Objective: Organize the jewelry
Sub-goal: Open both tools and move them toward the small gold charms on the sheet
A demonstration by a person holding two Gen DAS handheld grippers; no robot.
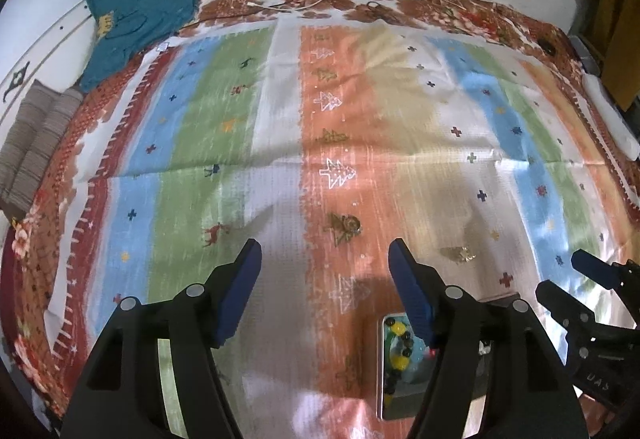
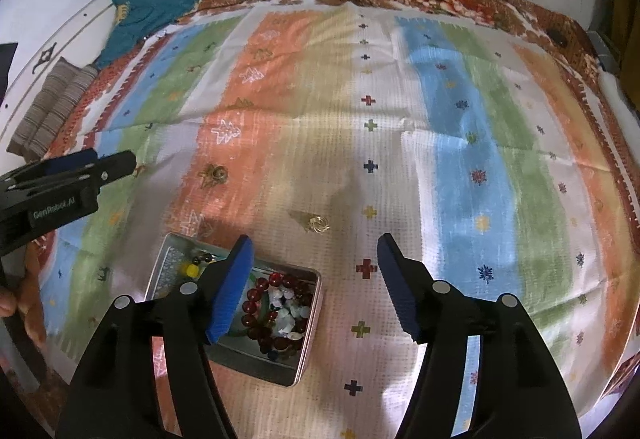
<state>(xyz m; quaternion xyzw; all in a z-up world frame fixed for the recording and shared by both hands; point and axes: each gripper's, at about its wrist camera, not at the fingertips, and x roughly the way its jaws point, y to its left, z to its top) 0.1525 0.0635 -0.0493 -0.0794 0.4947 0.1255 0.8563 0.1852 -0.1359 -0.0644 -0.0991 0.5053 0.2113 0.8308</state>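
Both blue-padded grippers empty, jaws spread: left gripper (image 1: 324,293), right gripper (image 2: 314,285). Small gold wire earring (image 2: 318,225) lies loose on striped cloth (image 2: 460,167), just ahead of right gripper, beyond square metal tin of beads (image 2: 308,335); right is nearer.

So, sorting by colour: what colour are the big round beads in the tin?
Dark red beads, clearest in the right wrist view.
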